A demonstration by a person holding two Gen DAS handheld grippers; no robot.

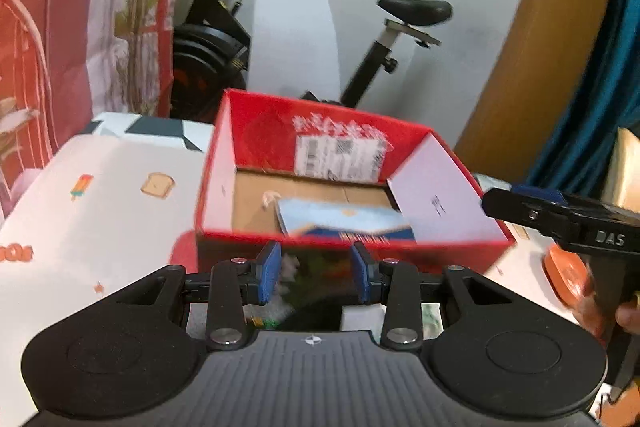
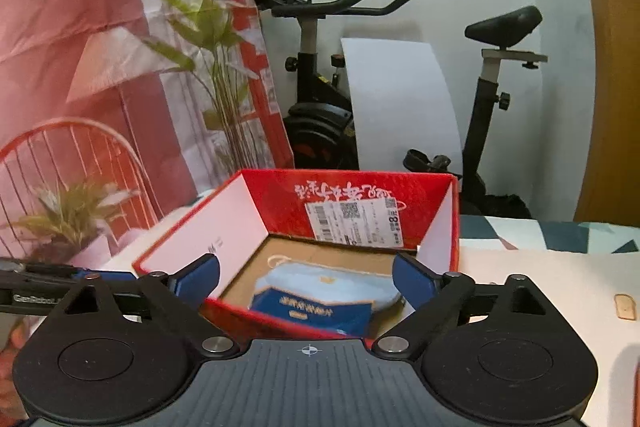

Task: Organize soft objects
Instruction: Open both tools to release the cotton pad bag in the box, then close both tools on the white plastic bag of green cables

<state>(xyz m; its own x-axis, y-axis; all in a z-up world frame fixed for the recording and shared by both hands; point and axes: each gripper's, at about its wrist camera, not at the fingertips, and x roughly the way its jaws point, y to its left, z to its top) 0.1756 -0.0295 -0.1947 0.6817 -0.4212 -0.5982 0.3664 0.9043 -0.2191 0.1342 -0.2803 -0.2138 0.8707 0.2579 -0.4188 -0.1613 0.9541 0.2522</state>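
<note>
A: How far along does the tidying look?

B: One soft thing is already in the red cardboard box (image 2: 352, 199): a light blue folded cloth item with a dark blue printed card band (image 2: 320, 303), lying flat on the brown floor of the box, toward its near wall

A: And the right gripper (image 2: 306, 281)?

B: Its blue pads are spread wide with nothing between them; it hangs just above the near rim of the box, looking down on the blue item, so I judge it has let go

A: The left gripper (image 1: 316, 271)?

B: Part-way closed, just short of the box's near wall. Something blurred with green and dark patches shows between and below its pads, but I cannot tell whether the pads press on it or whether it merely lies beneath them

A: What is left to do?

B: Hard to say in full. Outside the box, on the white printed tablecloth (image 1: 100, 195), no other soft item shows clearly; an orange round thing (image 1: 564, 275) sits to the box's right, near a person's hand (image 1: 628, 315), too blurred to name. If the left gripper carries something, that would go in next
</note>
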